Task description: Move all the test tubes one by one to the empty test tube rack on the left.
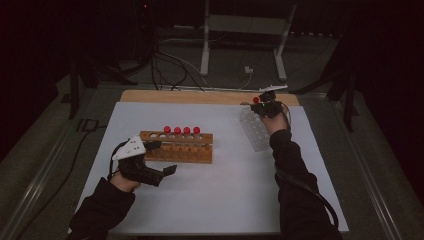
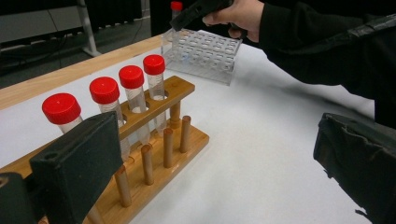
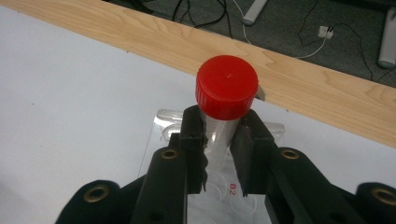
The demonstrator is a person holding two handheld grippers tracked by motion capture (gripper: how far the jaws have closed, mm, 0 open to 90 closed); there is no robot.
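Note:
My right gripper (image 3: 219, 140) is shut on a clear tube with a red cap (image 3: 227, 87), gripping the tube just under the cap. It holds the tube upright over the far end of a clear plastic rack (image 1: 254, 131) at the table's back right. The high view shows this gripper (image 1: 260, 102) with the red cap at its tip. A wooden rack (image 1: 175, 147) at centre left holds several red-capped tubes (image 1: 181, 130) in a row. My left gripper (image 1: 162, 157) stands open beside the wooden rack's near left end, with nothing between its fingers (image 2: 79, 163).
A white sheet (image 1: 225, 190) covers most of the table, and a bare wooden strip (image 1: 200, 96) runs along its far edge. Beyond the table, cables and a white stand's legs (image 1: 240, 45) lie on the floor. In the left gripper view the person's right sleeve (image 2: 327, 51) crosses above the clear rack (image 2: 205, 53).

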